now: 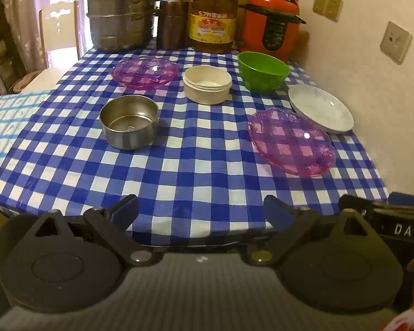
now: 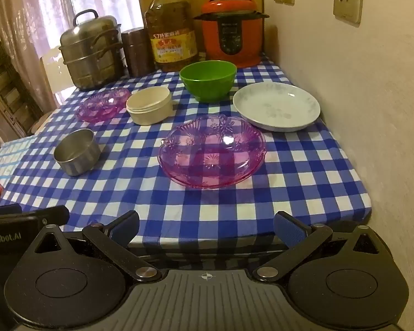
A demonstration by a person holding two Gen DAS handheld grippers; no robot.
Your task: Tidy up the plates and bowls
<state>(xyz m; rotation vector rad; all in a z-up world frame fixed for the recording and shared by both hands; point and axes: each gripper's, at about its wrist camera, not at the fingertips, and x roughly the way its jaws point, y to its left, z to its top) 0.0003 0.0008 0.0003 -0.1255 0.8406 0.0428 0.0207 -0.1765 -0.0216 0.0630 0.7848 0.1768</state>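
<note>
On the blue checked tablecloth (image 1: 179, 165) (image 2: 303, 171) lie two purple glass plates: the near one (image 1: 291, 142) (image 2: 212, 151) and the far one (image 1: 145, 71) (image 2: 103, 104). A white plate (image 1: 321, 109) (image 2: 276, 106) rests by the wall. A green bowl (image 1: 262, 71) (image 2: 208, 80), a cream bowl (image 1: 207, 84) (image 2: 149, 106) and a steel bowl (image 1: 129, 121) (image 2: 77, 151) stand apart. My left gripper (image 1: 201, 215) and right gripper (image 2: 207, 226) hang open over the near table edge, holding nothing.
Along the back stand a steel steamer pot (image 1: 122, 13) (image 2: 92, 52), a brown canister (image 1: 171, 23) (image 2: 136, 52), a big oil bottle (image 1: 214, 13) (image 2: 171, 33) and a red pressure cooker (image 1: 270, 24) (image 2: 231, 30). A wall (image 2: 358, 82) borders the right side. A chair (image 1: 59, 27) stands behind.
</note>
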